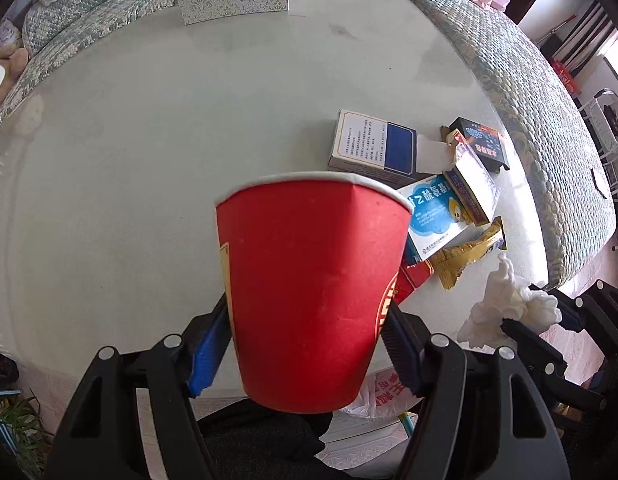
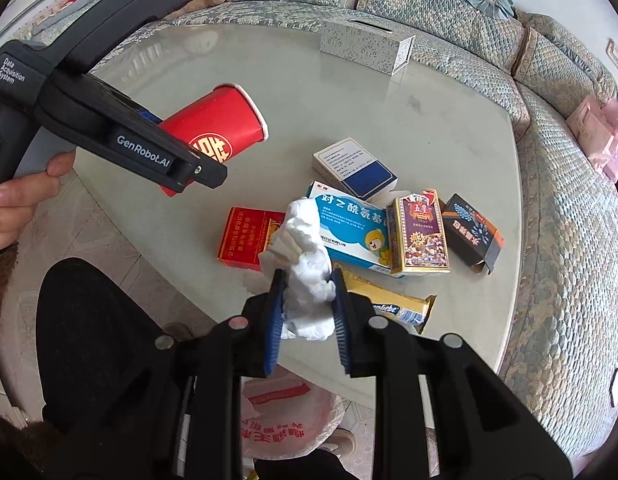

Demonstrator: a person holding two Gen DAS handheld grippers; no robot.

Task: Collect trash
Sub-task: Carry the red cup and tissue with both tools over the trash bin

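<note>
The red paper cup (image 1: 309, 292) filled the left wrist view, pinched across its lower wall by the blue pads of the left tool (image 1: 309, 344), rim pointing away from the tool and raised above the pale worktop (image 1: 149, 140). In the right wrist view the same cup (image 2: 217, 128) stuck out of the left tool (image 2: 189, 160), gripped by a hand (image 2: 17, 196) at the frame's left edge.

The right tool (image 2: 307, 312) was pressed onto a crumpled white tissue (image 2: 305, 264), its two blue pads squeezing the wad from both sides. The tissue (image 1: 505, 308) also showed to the right of the left tool, off the worktop.

Just beyond the right tool's tips lay the rest of the litter on the worktop: a red box (image 2: 245, 240) to the left, a blue-and-white medicine box (image 2: 357, 232) ahead, a white-and-blue box (image 2: 353, 168) farther on, a gold-edged box (image 2: 419, 232) leaning on the medicine box, a black box (image 2: 473, 232) to the right, and a gold snack wrapper (image 2: 393, 300) close beside the right pad. A patterned tissue box (image 2: 365, 48) stood at the far edge. Below the right tool, under the worktop's near rim, a white plastic bag (image 2: 285, 420) with red print sat open.
</note>
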